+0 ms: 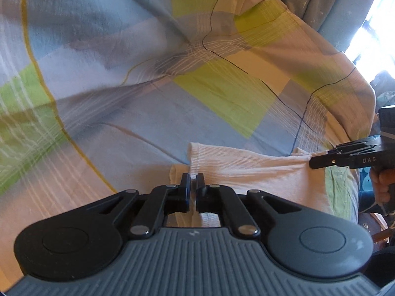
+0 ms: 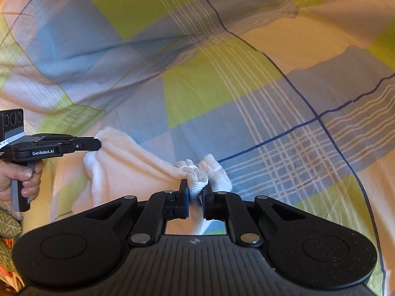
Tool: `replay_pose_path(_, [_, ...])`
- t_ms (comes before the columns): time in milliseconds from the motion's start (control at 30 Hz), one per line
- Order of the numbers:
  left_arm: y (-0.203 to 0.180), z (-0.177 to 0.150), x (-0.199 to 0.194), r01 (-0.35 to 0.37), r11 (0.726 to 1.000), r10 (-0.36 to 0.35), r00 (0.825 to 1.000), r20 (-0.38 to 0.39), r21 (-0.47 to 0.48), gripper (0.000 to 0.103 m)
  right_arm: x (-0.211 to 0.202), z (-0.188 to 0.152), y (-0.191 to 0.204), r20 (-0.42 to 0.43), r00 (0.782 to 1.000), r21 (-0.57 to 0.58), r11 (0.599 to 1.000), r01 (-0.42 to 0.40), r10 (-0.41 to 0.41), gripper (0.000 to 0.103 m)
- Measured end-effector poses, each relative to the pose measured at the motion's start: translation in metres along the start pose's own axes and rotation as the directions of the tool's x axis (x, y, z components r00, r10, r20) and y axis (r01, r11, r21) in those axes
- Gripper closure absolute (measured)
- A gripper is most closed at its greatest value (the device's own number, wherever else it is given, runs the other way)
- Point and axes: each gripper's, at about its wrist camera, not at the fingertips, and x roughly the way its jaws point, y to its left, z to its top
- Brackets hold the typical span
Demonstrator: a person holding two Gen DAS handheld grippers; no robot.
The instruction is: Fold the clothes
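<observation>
garment: a white ribbed garment is lying on the checked bedspread, stretched between the two grippers, its near part running under both tools toward the person

left gripper: the left gripper is pinching a thin hemmed edge of the cloth, its jaws all but pressed together, with the rest of the cloth spreading away to the right of its fingertips

right gripper: the right gripper is clamping a thick bunched wad of the ribbed cloth, its jaws standing slightly apart around the wad, with the cloth trailing away to the left of its fingertips

long axis: the held edge is running roughly straight from one pair of fingertips to the other, crossways to the way both tools are pointing, sagging a little in the middle

which hand is nearer: neither is nearer; each is already gripping its own end

beyond the fingertips: bare bedspread is lying ahead of both grippers, so a fold carried forward is looking unobstructed

risk: the left grip is looking shallow and may be slipping if the edge is pulled taut
</observation>
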Motion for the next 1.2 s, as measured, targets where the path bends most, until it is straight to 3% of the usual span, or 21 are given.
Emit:
replay_pose_path(67, [0.004, -0.007, -0.001, -0.045, 0.999, 0.045, 0.999, 0.015, -0.018, 0.101, -0.002, -0.002, -0.005, 0.03, 1.0, 0.001, 1.0, 0.005, -0.005, 0.089])
replay_pose_path(167, [0.007, -0.02, -0.013, -0.103, 0.992, 0.106, 0.994, 0.038, -0.077, 0.101, -0.014, -0.005, -0.009, 0.094, 0.995, 0.022, 0.999, 0.036, -0.038, 0.074])
replay_pose_path(267, [-0.002, -0.035, -0.03, -0.129, 0.984, 0.136, 0.989, 0.054, -0.122, 0.1, -0.026, -0.01, -0.015, 0.124, 0.991, 0.091, 0.995, 0.028, -0.04, 0.071])
replay_pose_path(333, [-0.011, -0.045, -0.043, -0.139, 0.981, 0.148, 0.987, 0.059, -0.133, 0.092, -0.034, -0.013, -0.013, 0.127, 0.992, 0.11, 0.994, 0.014, -0.028, 0.071])
replay_pose_path(533, [-0.038, -0.06, -0.063, -0.143, 0.981, 0.154, 0.985, 0.083, -0.129, 0.075, -0.044, -0.016, -0.001, 0.106, 0.994, 0.092, 0.995, -0.048, 0.038, 0.066])
replay_pose_path(733, [-0.04, -0.066, -0.042, -0.099, 0.995, 0.103, 0.977, 0.187, -0.031, 0.075, -0.039, -0.018, -0.006, 0.142, 0.988, 0.061, 0.996, -0.07, 0.061, 0.06])
replay_pose_path(800, [-0.034, -0.067, -0.028, -0.071, 0.997, 0.073, 0.977, 0.2, -0.014, 0.079, -0.034, -0.022, -0.013, 0.161, 0.984, 0.083, 0.992, -0.09, 0.076, 0.06])
replay_pose_path(867, [-0.033, -0.069, -0.017, -0.084, 0.996, 0.08, 0.976, 0.202, 0.014, 0.094, -0.029, -0.026, -0.015, 0.181, 0.98, 0.079, 0.992, -0.1, 0.084, 0.068])
replay_pose_path(900, [-0.033, -0.072, -0.019, -0.093, 0.996, 0.086, 0.97, 0.226, 0.019, 0.096, -0.027, -0.028, -0.015, 0.189, 0.978, 0.072, 0.992, -0.101, 0.086, 0.087])
replay_pose_path(933, [-0.033, -0.075, -0.021, -0.101, 0.995, 0.092, 0.964, 0.25, 0.023, 0.096, -0.025, -0.03, -0.014, 0.197, 0.976, 0.065, 0.993, -0.102, 0.087, 0.093])
replay_pose_path(1067, [-0.036, -0.093, -0.03, -0.155, 0.987, 0.131, 0.932, 0.338, 0.044, 0.097, -0.027, -0.031, -0.009, 0.268, 0.96, 0.004, 0.996, -0.084, 0.08, 0.099])
replay_pose_path(1133, [-0.038, -0.102, -0.027, -0.179, 0.983, 0.152, 0.925, 0.349, 0.046, 0.097, -0.03, -0.028, -0.006, 0.312, 0.948, -0.021, 0.997, -0.068, 0.071, 0.099])
replay_pose_path(1200, [-0.039, -0.106, -0.026, -0.202, 0.979, 0.177, 0.916, 0.36, 0.032, 0.095, -0.024, -0.025, 0.0, 0.291, 0.956, -0.042, 0.999, -0.032, 0.042, 0.098])
